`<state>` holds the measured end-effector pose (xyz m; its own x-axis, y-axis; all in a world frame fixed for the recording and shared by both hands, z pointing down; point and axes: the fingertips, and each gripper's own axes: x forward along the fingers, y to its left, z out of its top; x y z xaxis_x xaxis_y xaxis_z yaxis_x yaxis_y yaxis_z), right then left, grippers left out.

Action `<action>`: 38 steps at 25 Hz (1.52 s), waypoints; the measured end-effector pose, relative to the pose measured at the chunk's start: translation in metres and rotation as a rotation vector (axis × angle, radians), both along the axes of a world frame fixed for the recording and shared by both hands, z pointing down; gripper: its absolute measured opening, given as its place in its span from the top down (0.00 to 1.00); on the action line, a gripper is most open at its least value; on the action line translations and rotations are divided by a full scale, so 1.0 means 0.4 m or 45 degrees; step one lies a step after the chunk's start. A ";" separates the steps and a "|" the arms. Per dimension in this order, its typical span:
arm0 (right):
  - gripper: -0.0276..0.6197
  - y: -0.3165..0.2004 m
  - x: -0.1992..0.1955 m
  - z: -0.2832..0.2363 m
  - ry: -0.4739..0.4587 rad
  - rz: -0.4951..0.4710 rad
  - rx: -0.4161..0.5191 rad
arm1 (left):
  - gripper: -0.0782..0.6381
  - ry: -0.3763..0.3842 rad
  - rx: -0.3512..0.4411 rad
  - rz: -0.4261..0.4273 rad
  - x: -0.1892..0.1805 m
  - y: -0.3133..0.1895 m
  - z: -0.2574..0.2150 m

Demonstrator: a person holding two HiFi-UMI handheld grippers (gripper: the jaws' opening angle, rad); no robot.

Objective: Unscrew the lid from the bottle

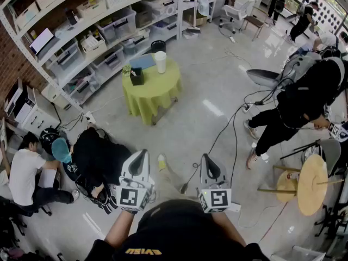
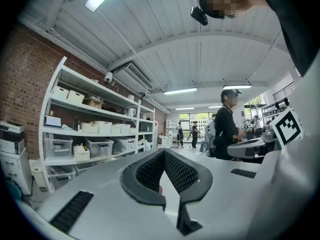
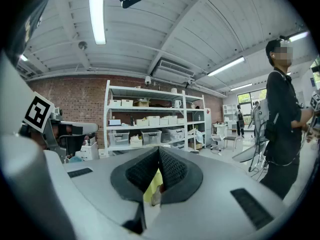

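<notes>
Shelves [image 1: 109,26] of bins stand behind the round green tabletop [image 1: 159,85] in your head view. The white bottle [image 1: 160,62] stands there, its lid too small to make out, well apart from your left claw [image 1: 142,153] and right claw [image 1: 207,157]. In your left gripper view the pads are pressed together on nothing and the bottle is hidden. Your right gripper view shows the same closed, empty claw, with a sliver of green behind it.

Your table [image 1: 163,99] has a yellow-green cloth; the bottle [image 1: 160,62] is white, the box [image 1: 137,76] black. Your left claw [image 1: 142,153] and right claw [image 1: 207,157] are pale grey with black-and-white square markers.
</notes>
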<state>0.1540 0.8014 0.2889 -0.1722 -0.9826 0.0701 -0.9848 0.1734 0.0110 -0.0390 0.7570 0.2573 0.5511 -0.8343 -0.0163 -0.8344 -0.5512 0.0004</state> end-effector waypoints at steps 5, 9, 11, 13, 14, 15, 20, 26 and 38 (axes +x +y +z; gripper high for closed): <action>0.96 0.067 0.022 0.002 -0.022 0.009 -0.042 | 0.87 -0.074 -0.077 0.007 -0.001 0.053 0.000; 0.96 0.057 0.047 -0.015 -0.024 0.033 -0.003 | 0.87 -0.115 -0.066 0.028 0.012 0.032 -0.011; 0.96 0.054 0.063 -0.008 -0.031 0.040 -0.005 | 0.87 -0.110 -0.014 0.027 0.026 0.019 -0.017; 0.95 0.051 0.082 0.003 -0.029 0.057 -0.027 | 0.87 -0.099 0.046 0.028 0.038 0.008 -0.014; 0.95 0.049 0.090 0.011 -0.019 0.069 -0.048 | 0.87 -0.092 0.048 0.022 0.041 0.003 -0.012; 0.95 0.046 0.096 0.019 -0.007 0.073 -0.070 | 0.87 -0.085 0.038 0.013 0.045 -0.004 -0.013; 0.93 0.002 0.111 0.021 0.018 0.053 -0.099 | 0.86 -0.063 0.012 0.000 0.067 -0.042 -0.017; 0.45 -0.048 0.102 0.036 -0.084 -0.076 -0.107 | 0.86 -0.118 -0.054 -0.002 0.057 -0.072 0.030; 0.17 -0.271 0.053 0.072 -0.096 -0.156 -0.242 | 0.86 -0.101 -0.174 -0.060 0.025 -0.283 0.071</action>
<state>0.1752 0.6930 0.3177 -0.3012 -0.9243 0.2345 -0.9530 0.2836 -0.1062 -0.0291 0.6439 0.2857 0.5064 -0.8506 0.1411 -0.8596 -0.5109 0.0056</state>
